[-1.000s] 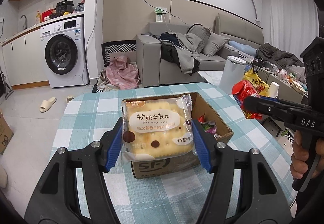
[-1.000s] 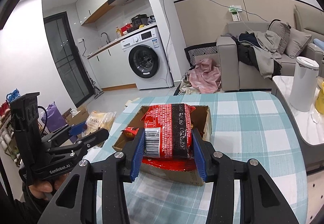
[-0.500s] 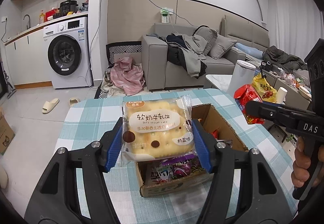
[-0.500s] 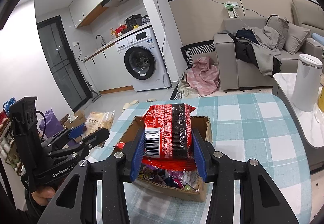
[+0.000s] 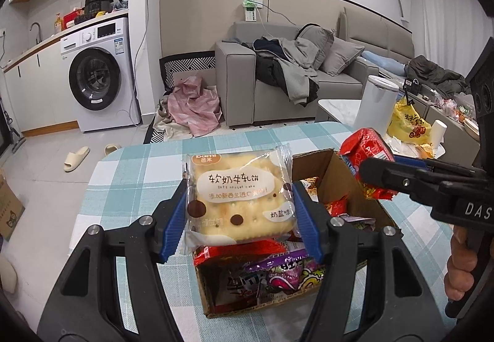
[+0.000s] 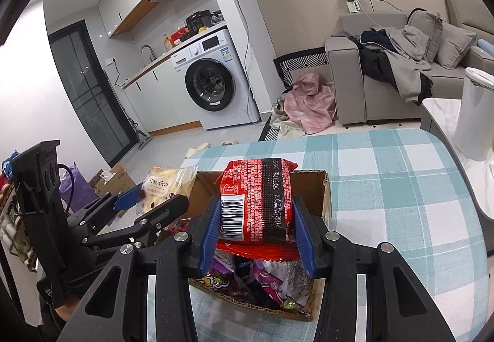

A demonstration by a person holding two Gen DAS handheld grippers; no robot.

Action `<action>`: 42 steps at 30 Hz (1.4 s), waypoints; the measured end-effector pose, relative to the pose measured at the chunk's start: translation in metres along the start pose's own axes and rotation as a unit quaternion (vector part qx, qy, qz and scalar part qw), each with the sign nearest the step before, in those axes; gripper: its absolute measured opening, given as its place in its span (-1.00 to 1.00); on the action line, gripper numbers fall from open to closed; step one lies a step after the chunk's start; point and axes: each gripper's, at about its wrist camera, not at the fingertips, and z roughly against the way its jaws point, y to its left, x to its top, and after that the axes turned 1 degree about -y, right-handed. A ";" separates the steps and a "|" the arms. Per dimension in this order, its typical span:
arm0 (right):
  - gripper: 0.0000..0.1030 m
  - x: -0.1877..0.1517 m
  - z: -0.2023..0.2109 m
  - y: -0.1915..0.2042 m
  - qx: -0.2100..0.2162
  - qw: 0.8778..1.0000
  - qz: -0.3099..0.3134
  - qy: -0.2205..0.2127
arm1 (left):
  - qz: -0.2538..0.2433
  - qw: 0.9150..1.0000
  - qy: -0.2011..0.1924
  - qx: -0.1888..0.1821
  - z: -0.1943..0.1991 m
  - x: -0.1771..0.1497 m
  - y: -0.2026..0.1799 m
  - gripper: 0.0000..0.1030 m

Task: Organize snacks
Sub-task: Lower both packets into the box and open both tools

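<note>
Both grippers loaded, box just below the pads.
Left gripper [image 5: 239, 218] clamps nougat biscuit pack [image 5: 239, 196] flat-faced; right gripper [image 6: 257, 232] clamps red snack pack [image 6: 257, 195], long axis 12–6. Cardboard box [image 6: 324, 196] of snacks lies at 6 under both, right nearer centre.

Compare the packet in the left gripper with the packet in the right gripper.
The nougat biscuit packet is clear, showing a pale square biscuit; the red packet is opaque, printed, with a barcode. The biscuit packet is broad and flat; the red one narrower and puffier. Both are sealed, clamped between blue fingers and held over the cardboard box.
</note>
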 end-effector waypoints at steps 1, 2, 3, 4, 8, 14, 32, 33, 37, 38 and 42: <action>-0.13 0.000 -0.003 -0.001 0.000 1.000 -0.001 0.001 | -0.001 1.000 0.001 0.000 -0.004 0.001 -0.001 0.18; -0.13 -0.001 -0.006 -0.002 0.000 1.000 -0.001 0.004 | -0.001 1.000 0.002 -0.001 -0.009 0.001 -0.002 0.18; -0.13 -0.001 -0.008 -0.003 0.001 1.000 -0.002 0.007 | -0.001 1.000 0.005 -0.002 -0.013 0.002 -0.003 0.18; -0.13 -0.002 -0.011 -0.004 0.000 1.000 -0.004 0.010 | 0.000 1.000 0.007 -0.003 -0.017 0.002 -0.004 0.18; -0.13 -0.004 -0.019 -0.006 -0.001 1.000 -0.004 0.020 | -0.009 1.000 0.015 -0.003 -0.030 0.000 -0.011 0.18; -0.13 -0.006 -0.028 -0.011 -0.005 1.000 -0.007 0.024 | -0.012 1.000 0.023 -0.003 -0.041 -0.004 -0.016 0.18; -0.12 -0.011 -0.055 -0.015 -0.030 0.999 -0.006 0.046 | -0.007 0.998 0.054 -0.014 -0.068 -0.020 -0.009 0.19; -0.12 -0.011 -0.057 -0.016 -0.032 0.998 -0.007 0.047 | -0.009 0.998 0.055 -0.014 -0.070 -0.021 -0.009 0.19; -0.12 -0.012 -0.060 -0.016 -0.036 0.998 -0.003 0.044 | -0.011 0.998 0.058 -0.011 -0.075 -0.024 -0.007 0.19; -0.12 -0.013 -0.061 -0.016 -0.037 0.998 -0.002 0.045 | -0.009 0.998 0.060 -0.010 -0.076 -0.025 -0.007 0.21; -0.04 -0.012 -0.058 -0.015 -0.039 0.998 0.001 0.049 | -0.008 0.998 0.067 -0.011 -0.075 -0.026 -0.004 0.30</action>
